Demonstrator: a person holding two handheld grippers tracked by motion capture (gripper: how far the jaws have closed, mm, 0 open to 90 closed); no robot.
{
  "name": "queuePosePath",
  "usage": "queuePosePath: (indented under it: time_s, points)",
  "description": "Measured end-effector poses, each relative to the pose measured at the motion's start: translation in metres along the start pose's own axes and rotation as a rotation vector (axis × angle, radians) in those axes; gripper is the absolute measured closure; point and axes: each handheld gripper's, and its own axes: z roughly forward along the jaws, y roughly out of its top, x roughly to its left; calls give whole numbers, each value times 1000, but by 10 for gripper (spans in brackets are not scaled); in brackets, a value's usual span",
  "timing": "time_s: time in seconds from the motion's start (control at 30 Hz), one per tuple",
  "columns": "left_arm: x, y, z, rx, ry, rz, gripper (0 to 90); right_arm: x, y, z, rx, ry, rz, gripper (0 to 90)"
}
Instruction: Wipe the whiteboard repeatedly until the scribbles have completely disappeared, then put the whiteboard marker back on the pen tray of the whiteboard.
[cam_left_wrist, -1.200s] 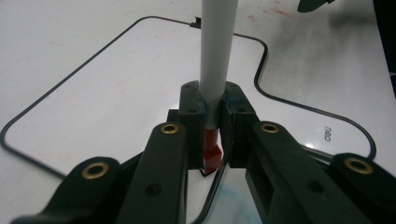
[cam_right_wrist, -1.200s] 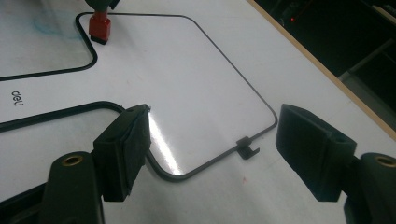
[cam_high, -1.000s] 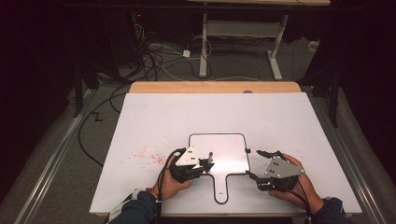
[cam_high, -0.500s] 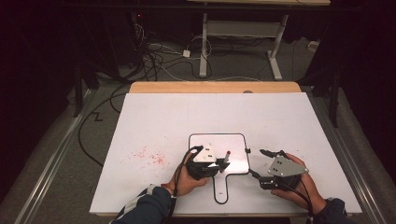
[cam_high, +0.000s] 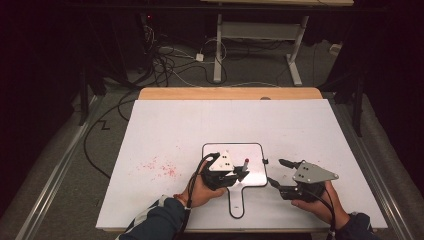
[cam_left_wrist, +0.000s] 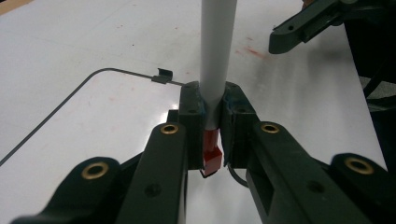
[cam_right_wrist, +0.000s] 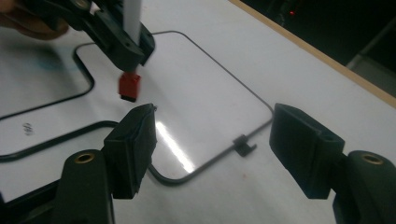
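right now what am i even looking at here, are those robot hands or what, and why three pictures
No robot here: a person sits at a white table and holds a hand-operated gripping tool in each hand. The high view comes from a fixed camera above, looking down; the person's arms enter from the bottom. The other two pictures come from small cameras riding on each tool, looking along its two black jaws.

On the table lies a small handled whiteboard with a thin dark frame. Red smudges mark the table to its left.

The left tool is closed on a white marker with a red cap, held over the whiteboard. The right tool is open and empty, beside the whiteboard's edge.
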Motion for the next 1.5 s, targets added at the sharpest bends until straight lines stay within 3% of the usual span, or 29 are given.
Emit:
queuePosePath:
  time_s: [0.23, 0.3, 0.43, 0.5, 0.57, 0.73, 0.9, 1.0, 1.1, 1.13, 1.2, 1.23, 1.3, 1.4, 1.5]
  points:
    - [1, 6, 7, -9, -9, -12, 786, 0, 11, 3, -61, 110, 53, 352]
    - [0, 9, 10, -21, -25, -32, 785, 2, 15, 3, -75, 128, 51, 387]
    - [-4, 16, 17, -15, -75, -31, 784, -1, 23, 1, -115, 184, 95, 414]
    - [-7, 18, 21, -15, -82, -24, 783, -3, 26, 1, -129, 227, 115, 468]
    - [-11, 21, 25, -15, -92, -19, 783, -2, 27, 1, -125, 238, 113, 490]
    - [-17, 27, 30, -31, -113, 3, 783, 1, 30, -1, -115, 233, 94, 584]
    - [-21, 28, 33, -39, -123, 13, 783, -1, 30, -3, -109, 209, 89, 751]
    - [-23, 29, 34, -44, -118, 19, 783, -2, 31, -7, -125, 206, 112, 794]
    - [-24, 30, 34, -57, -96, 6, 732, 0, 33, -9, -118, 197, 103, 810]
    - [-24, 30, 33, -63, -103, 9, 761, 0, 34, -9, -116, 192, 104, 811]
    - [-27, 30, 30, -51, -62, 40, 727, -1, 36, -10, -105, 180, 106, 812]
    - [-28, 30, 26, -46, -36, 47, 663, -2, 38, -11, -101, 164, 113, 813]
    - [-29, 30, 14, -15, 73, 72, 504, -8, 41, -13, -73, 148, 138, 813]
    - [-29, 24, -16, -13, 218, 90, 372, -16, 44, -13, 9, 137, 176, 813]
    - [-27, 10, -52, -50, 286, 60, 313, -25, 41, -9, 85, 151, 236, 812]
